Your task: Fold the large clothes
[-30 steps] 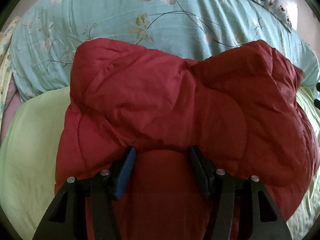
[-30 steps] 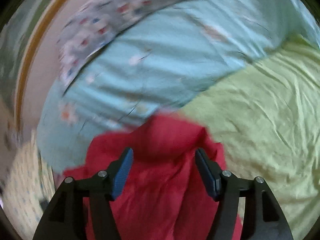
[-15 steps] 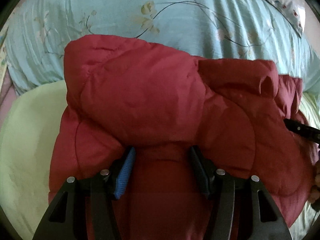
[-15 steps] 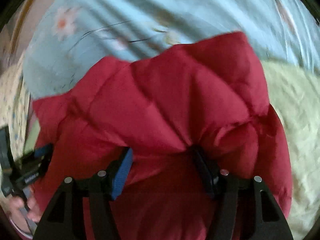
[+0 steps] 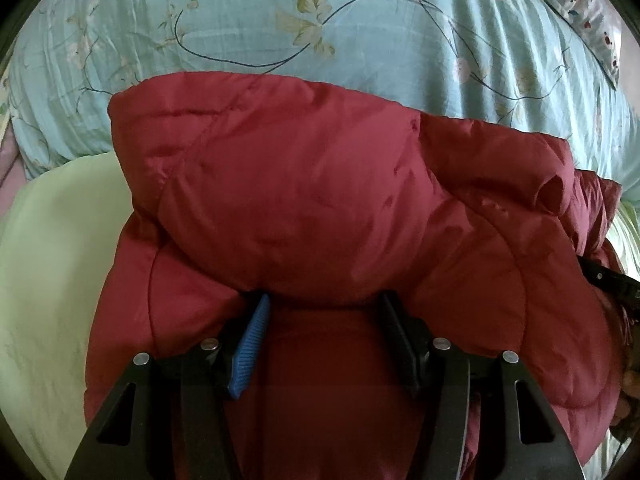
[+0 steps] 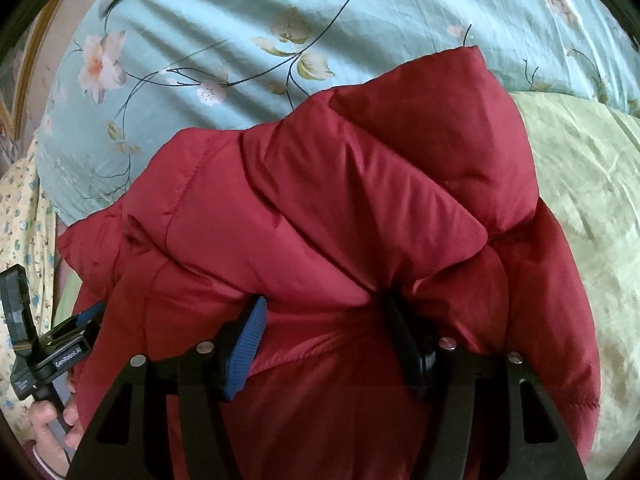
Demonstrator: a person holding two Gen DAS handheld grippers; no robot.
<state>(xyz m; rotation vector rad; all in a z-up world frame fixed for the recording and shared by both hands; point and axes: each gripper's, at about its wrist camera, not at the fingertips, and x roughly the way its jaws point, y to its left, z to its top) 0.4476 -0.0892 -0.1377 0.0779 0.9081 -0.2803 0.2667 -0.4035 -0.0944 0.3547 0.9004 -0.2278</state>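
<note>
Left wrist view: the left tool (image 5: 324,312) stands spread, its fingers pushed under a puffy fold of the red padded jacket (image 5: 320,200), clamping nothing visibly. The jacket lies on a pale green sheet (image 5: 52,260) before a floral turquoise duvet (image 5: 280,20).

Right wrist view: the right tool (image 6: 324,312) is likewise spread under a fold. Only here the hand (image 6: 52,420) holding the other tool shows, at left.

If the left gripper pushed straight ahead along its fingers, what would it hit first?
The red padded jacket: its bulging fold already lies over the left gripper fingertips. Beyond it, probably the floral quilt.
</note>
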